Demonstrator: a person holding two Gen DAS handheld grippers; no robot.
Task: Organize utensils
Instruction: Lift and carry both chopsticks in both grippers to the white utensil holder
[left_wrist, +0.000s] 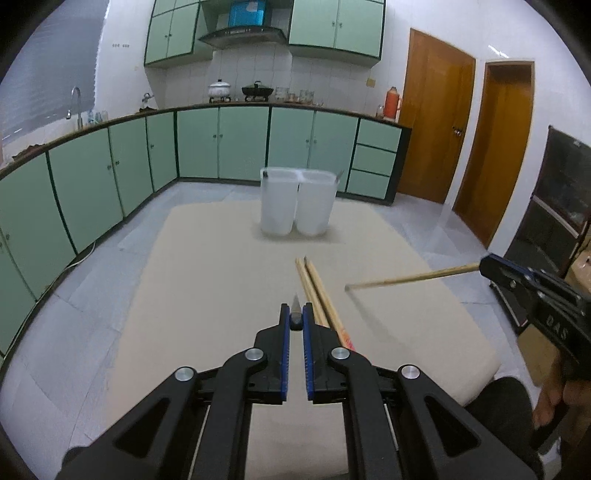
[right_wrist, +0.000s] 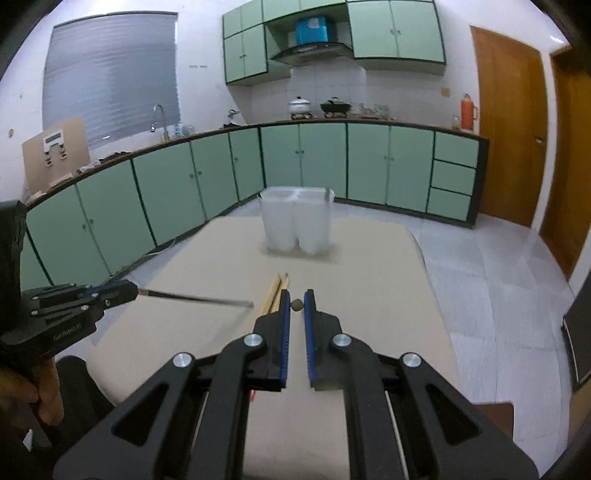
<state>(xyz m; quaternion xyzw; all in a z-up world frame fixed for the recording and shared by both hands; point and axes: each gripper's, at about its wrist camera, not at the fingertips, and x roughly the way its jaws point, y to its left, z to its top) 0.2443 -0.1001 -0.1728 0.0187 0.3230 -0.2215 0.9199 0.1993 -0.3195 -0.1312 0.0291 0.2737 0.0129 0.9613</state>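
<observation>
Utensils are in both hands at once. At the bottom centre of the left wrist view, the left gripper (left_wrist: 296, 318) has its jaws clamped on a thin metal utensil (left_wrist: 295, 302) with a dark handle, seen end-on; the right wrist view shows it from the side at left, jutting out of the same gripper toward frame centre, though what kind of utensil it is cannot be made out. The right gripper (right_wrist: 295, 304) is closed the same way on a single wooden chopstick (left_wrist: 410, 279), which appears only as a round butt between the jaws in its own view and as a long stick at the right edge of the left wrist view. Both pieces hang above the surface rather than resting on it, which suggests they have been picked up for carrying.

Just beyond the jaws, two more chopsticks (left_wrist: 314, 291) lie side by side on the beige table (left_wrist: 207, 280), not yet collected. Past them, near the table's far edge at frame centre, stands a translucent white holder (left_wrist: 297, 203) with two compartments; a utensil pokes from its right-hand one. It looks like the likely destination.

Behind the table is a tiled kitchen floor, a curved run of pale green cabinets (left_wrist: 221, 147), a stove with pots under a hood, and brown wooden doors (left_wrist: 436, 114) at upper right.
</observation>
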